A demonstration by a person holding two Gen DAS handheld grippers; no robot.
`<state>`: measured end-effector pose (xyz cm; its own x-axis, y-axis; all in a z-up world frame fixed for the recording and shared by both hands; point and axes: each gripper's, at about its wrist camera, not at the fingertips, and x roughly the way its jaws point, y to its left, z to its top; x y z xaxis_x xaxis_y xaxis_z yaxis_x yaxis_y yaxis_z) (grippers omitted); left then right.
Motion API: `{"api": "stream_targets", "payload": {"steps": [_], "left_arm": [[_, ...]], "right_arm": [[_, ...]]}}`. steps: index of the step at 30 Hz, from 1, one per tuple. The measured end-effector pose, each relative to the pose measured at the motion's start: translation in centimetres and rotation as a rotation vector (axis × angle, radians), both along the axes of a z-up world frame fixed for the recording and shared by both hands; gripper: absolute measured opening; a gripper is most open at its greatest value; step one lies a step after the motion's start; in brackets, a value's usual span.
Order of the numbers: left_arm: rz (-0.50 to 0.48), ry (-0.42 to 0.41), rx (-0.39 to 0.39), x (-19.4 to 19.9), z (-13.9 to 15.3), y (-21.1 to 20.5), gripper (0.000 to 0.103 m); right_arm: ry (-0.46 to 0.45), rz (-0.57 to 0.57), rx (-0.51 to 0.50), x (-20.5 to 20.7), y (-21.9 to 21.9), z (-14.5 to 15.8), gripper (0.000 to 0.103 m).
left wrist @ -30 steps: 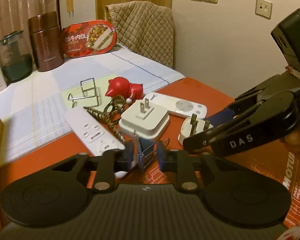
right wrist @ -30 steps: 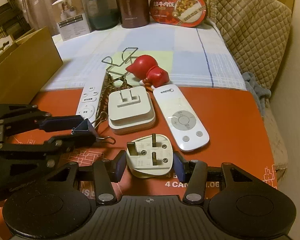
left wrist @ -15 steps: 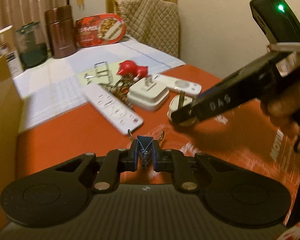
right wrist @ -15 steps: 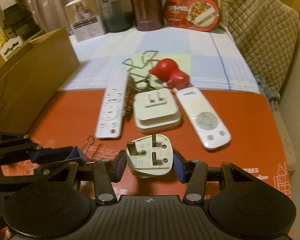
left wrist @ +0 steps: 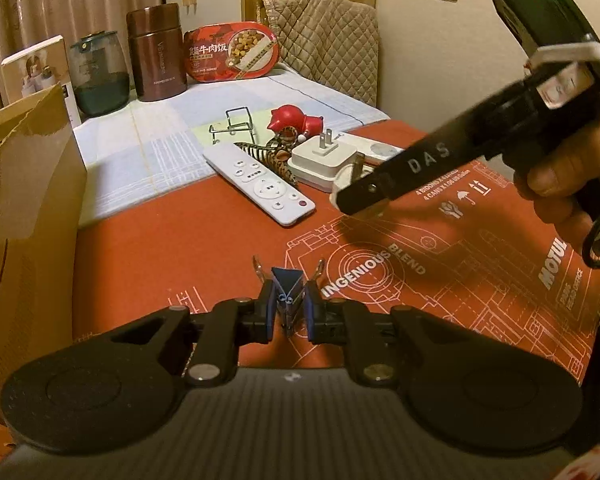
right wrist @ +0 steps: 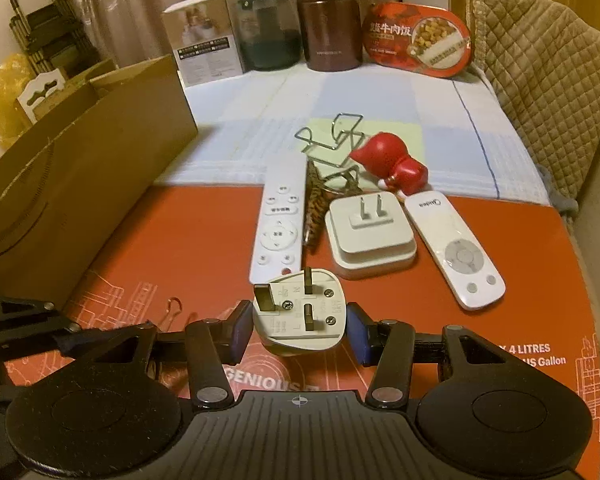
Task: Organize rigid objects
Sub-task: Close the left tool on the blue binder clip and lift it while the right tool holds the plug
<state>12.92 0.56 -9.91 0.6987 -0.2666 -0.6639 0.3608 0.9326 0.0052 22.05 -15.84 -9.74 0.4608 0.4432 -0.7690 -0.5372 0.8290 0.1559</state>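
The left gripper [left wrist: 288,312] pinches a binder clip [left wrist: 287,289]; the right gripper [right wrist: 298,328] clamps a three-pin plug [right wrist: 300,316]. Probably nothing is boxed yet. Two remotes [right wrist: 278,220] and a charger [right wrist: 370,236] wait at twelve o'clock.

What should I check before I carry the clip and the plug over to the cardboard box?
1. Left gripper shut on the clip: ok, the pads pinch it from both sides.
2. Right gripper shut on the plug: ok, both pads touch its sides.
3. Plug lifted off the mat: cannot tell from either view.
4. Clip lifted off the mat: cannot tell.
5. Box open on top: cannot tell, only its side wall and upper edge show.
6. Path to the box: ok, only bare mat lies between the grippers and its wall; the remotes sit farther back.
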Motion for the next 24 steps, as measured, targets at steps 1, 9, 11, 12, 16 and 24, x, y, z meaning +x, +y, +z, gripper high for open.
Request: {"api": "stream_targets", "payload": {"steps": [1,9,11,12,16,24], "left_arm": [[0.002,-0.008,-0.003,0.0,0.1,0.0,0.017],[0.047,0.005,-0.021,1.0,-0.6,0.0,0.033],[0.054,0.017,-0.039,1.5,-1.0,-0.1,0.034],[0.056,0.021,-0.043,1.7,-1.2,-0.1,0.035],[0.061,0.028,-0.047,2.4,-1.9,-0.3,0.035],[0.072,0.029,-0.059,2.8,-2.0,0.0,0.032]], "right_arm": [[-0.002,-0.003,0.002,0.0,0.0,0.1,0.046],[0.006,-0.021,-0.006,0.4,-0.5,-0.4,0.046],[0.005,-0.023,-0.004,0.5,-0.5,-0.4,0.046],[0.006,-0.022,-0.004,0.5,-0.5,-0.4,0.046],[0.007,-0.021,-0.006,0.6,-0.5,-0.5,0.046],[0.008,-0.014,-0.003,0.5,0.0,-0.5,0.046]]}}
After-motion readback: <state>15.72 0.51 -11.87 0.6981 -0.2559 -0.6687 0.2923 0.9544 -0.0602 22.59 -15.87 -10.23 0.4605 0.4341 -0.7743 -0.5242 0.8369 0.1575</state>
